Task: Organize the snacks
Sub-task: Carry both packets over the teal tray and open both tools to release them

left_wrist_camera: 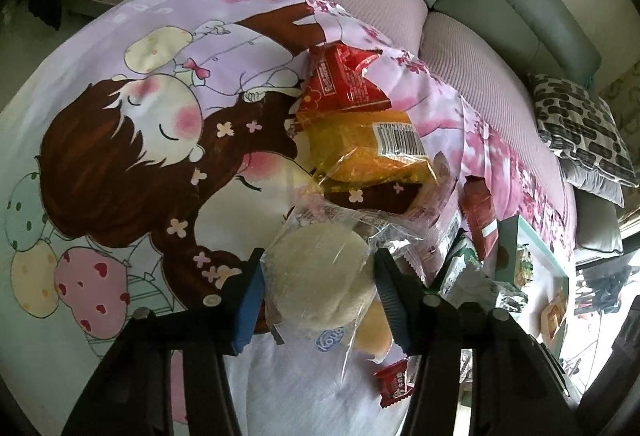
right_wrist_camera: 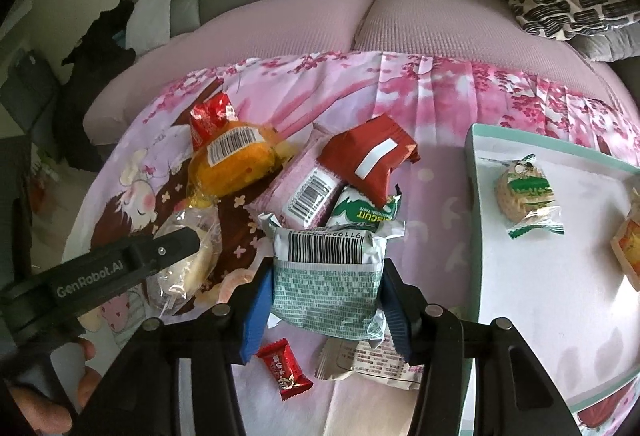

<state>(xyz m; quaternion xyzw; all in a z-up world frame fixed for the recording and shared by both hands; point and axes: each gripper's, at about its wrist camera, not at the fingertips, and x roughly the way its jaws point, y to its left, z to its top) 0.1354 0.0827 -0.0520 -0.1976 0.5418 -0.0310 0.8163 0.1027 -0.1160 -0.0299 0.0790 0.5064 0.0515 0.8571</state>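
Two claws clamped — left claw [left_wrist_camera: 320, 288] on bun [left_wrist_camera: 320, 276], right claw [right_wrist_camera: 326, 292] on packet [right_wrist_camera: 326, 284].

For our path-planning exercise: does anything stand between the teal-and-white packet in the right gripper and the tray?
Nothing visible does. The teal-and-white packet sits between the right gripper fingers; only bare pink cloth separates it from the tray.

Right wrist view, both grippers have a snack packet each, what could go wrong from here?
1. The left hand-held gripper pinches a soft pale bun in clear wrap; it may get squashed.
2. The right hand-held gripper grips the green-and-white packet by its sides, so the slick foil might slip on the way to the tray.
3. Its top edge sits near the biscuit pack; lifting may drag that along.
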